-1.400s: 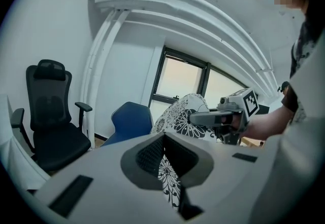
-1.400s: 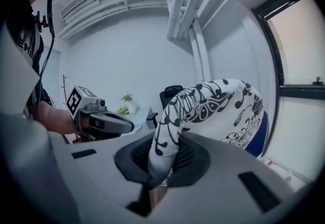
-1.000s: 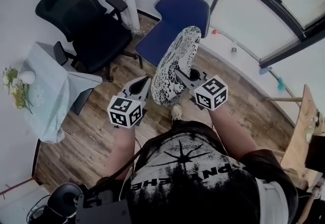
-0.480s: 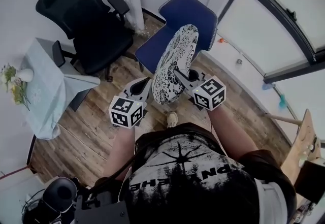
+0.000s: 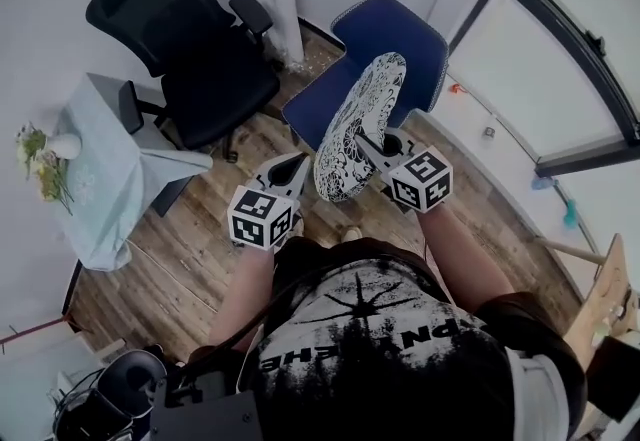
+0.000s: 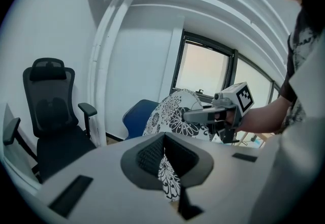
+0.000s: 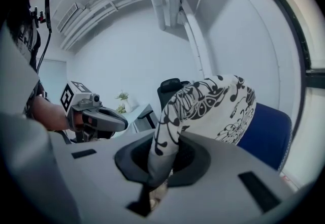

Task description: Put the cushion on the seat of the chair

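While I hold the patterned cushion (image 5: pixel 355 129) upright above the wood-plank floor (image 5: pixel 180 259), my left gripper (image 5: pixel 298 165) and right gripper (image 5: pixel 365 140) each pinch its edge tight, near the blue chair (image 5: pixel 395 39) in the white-walled corner.

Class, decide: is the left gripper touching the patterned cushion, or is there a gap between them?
Touching. In the left gripper view, the left gripper has its jaws shut on an edge of the cushion.

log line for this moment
phase: carry | left gripper: shut on cushion | right gripper: shut on cushion | cushion: on edge, not yet on blue chair
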The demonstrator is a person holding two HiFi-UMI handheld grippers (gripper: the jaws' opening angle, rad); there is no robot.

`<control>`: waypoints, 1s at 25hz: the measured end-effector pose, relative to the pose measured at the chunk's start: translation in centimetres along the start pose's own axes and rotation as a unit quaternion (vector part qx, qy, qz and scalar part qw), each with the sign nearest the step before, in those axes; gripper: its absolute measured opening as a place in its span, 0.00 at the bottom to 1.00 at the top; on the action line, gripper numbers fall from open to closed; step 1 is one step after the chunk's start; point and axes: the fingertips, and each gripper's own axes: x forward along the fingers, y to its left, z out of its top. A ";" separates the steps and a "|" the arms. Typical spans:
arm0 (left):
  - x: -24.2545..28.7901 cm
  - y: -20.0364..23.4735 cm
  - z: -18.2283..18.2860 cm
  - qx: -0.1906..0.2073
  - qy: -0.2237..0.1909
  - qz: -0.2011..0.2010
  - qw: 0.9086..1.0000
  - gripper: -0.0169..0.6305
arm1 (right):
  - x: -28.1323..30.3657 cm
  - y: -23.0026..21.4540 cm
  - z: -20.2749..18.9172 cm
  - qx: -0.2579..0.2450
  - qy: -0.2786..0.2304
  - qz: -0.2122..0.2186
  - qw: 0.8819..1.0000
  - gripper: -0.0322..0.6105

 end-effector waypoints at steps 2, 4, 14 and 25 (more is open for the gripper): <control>0.1 1.1 0.2 -0.001 0.000 -0.001 1.000 0.05 | 0.8 -0.2 -0.3 0.007 0.002 -0.003 1.000 0.09; 0.3 2.3 0.4 -0.003 0.002 -0.006 1.000 0.05 | 1.6 -0.4 -0.5 0.019 0.003 -0.005 1.000 0.09; 4.6 10.5 3.3 0.018 0.019 -0.077 0.997 0.05 | 8.7 -2.7 0.3 0.050 0.024 -0.048 0.997 0.09; 8.1 17.5 6.7 0.057 0.035 -0.153 0.986 0.05 | 15.0 -6.2 2.7 0.072 0.002 -0.137 0.988 0.09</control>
